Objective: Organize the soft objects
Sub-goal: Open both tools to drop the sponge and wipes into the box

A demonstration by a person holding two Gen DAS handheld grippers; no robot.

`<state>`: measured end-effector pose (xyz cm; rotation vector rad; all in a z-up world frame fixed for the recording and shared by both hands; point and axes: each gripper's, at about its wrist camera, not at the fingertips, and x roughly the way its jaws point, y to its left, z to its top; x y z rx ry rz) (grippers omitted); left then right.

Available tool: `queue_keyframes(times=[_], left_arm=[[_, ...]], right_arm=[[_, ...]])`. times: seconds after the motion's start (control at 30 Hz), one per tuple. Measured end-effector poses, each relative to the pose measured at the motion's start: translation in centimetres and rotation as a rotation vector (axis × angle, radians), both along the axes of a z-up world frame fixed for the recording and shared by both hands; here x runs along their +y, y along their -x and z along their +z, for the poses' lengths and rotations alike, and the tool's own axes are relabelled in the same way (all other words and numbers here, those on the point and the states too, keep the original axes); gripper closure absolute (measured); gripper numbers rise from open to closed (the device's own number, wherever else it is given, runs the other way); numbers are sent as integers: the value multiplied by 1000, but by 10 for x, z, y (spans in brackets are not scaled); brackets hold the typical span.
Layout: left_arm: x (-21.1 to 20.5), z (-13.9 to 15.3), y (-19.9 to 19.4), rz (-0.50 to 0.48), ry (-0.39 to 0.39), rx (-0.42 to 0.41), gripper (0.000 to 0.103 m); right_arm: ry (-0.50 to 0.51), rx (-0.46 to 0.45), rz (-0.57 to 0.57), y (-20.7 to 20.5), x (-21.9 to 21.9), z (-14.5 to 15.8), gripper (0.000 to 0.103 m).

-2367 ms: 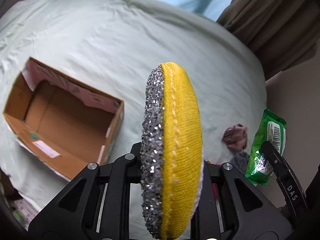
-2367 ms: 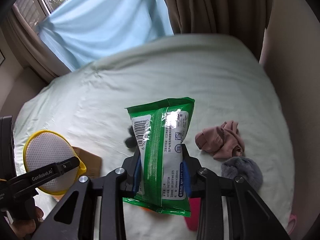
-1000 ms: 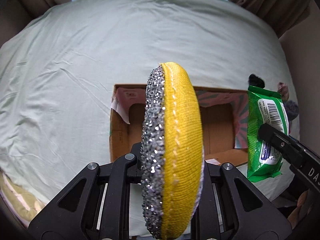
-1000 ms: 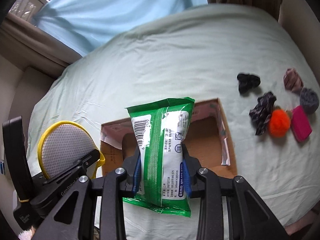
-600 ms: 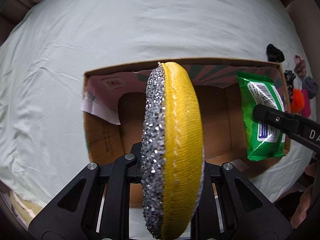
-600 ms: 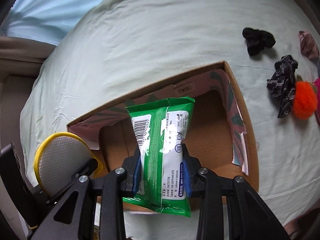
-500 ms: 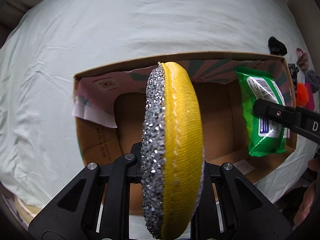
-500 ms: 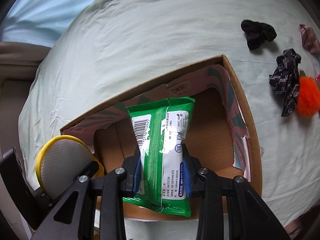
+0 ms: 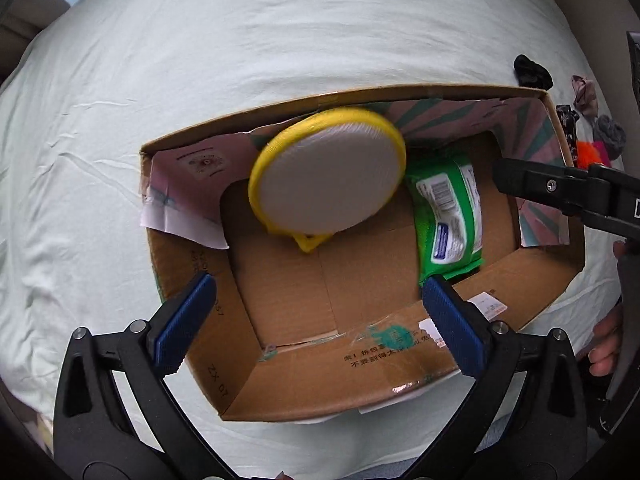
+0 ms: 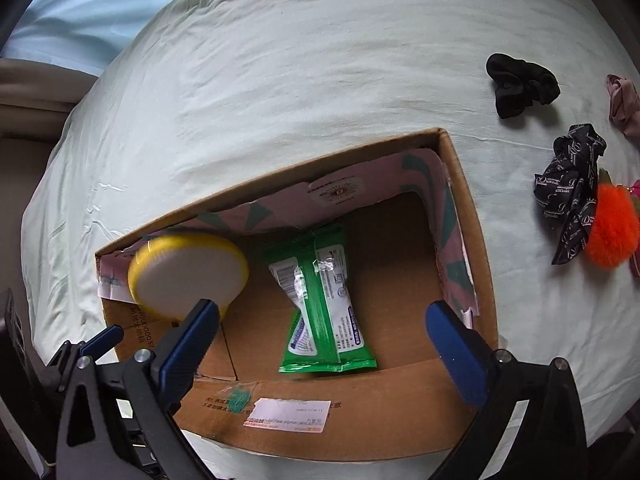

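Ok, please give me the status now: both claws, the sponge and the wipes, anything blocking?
Left claw and right claw just opened, empty. Yellow sponge blurred above box, wipes pack inside. Nothing blocking.

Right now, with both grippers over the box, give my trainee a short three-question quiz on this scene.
1. True or false: the left gripper holds the yellow sponge.
2. Which thing lies flat on the floor of the cardboard box? A) black scrunchie B) green wipes pack C) orange pompom
3. Fill in: the black scrunchie lies on the ____, outside the box.

Key:
1. False. Both grippers have just opened; the blurred sponge is loose inside the box, and nothing sits between the right gripper's fingers either.
2. B, the green wipes pack.
3. Bed, beside the orange pompom.
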<state>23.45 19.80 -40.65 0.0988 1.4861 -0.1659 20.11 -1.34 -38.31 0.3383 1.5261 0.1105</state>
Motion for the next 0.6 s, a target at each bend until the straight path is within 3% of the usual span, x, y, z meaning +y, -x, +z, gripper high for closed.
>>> queue_keyframes(times=[0.4,0.6], left_arm=[[3,47,21,17,19,-77,1],[12,86,44,34,41,-143,1]], right_arm=[[2,-96,31,13,6,41,0],[27,-179,61,31,17,74,0]])
